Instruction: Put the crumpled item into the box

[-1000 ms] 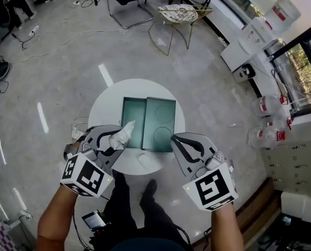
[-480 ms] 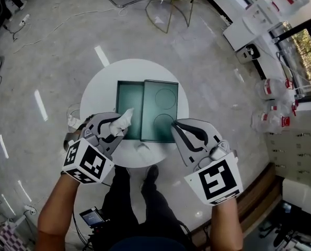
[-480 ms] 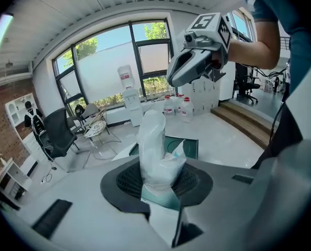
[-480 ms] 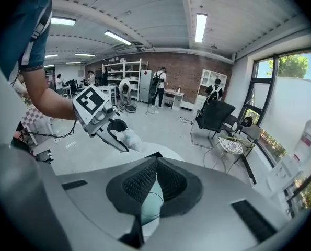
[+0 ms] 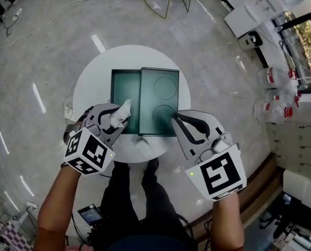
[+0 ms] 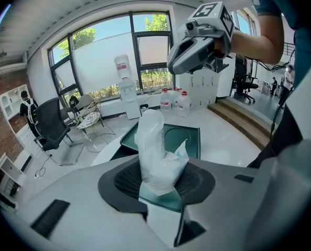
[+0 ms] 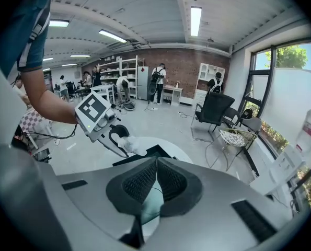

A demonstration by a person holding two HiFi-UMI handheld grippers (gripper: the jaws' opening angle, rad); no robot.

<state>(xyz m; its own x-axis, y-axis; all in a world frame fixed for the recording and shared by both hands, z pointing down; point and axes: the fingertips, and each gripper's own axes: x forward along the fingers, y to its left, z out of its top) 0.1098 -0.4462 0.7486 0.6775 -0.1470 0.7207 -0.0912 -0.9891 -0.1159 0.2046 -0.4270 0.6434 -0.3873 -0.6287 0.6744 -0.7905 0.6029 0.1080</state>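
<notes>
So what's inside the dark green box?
The open dark green box shows only its bare floor, nothing lying on it. The crumpled white wad hangs over its near corner, so that bit is hidden.

head view looks steeply down; both gripper views face the shared box (image 5: 125,95).

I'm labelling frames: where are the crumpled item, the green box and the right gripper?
crumpled item (image 6: 157,160), left gripper view, its bunched middle.
green box (image 5: 123,89), head view, its bare inner floor.
right gripper (image 5: 173,116), head view, between its fingertips.
</notes>
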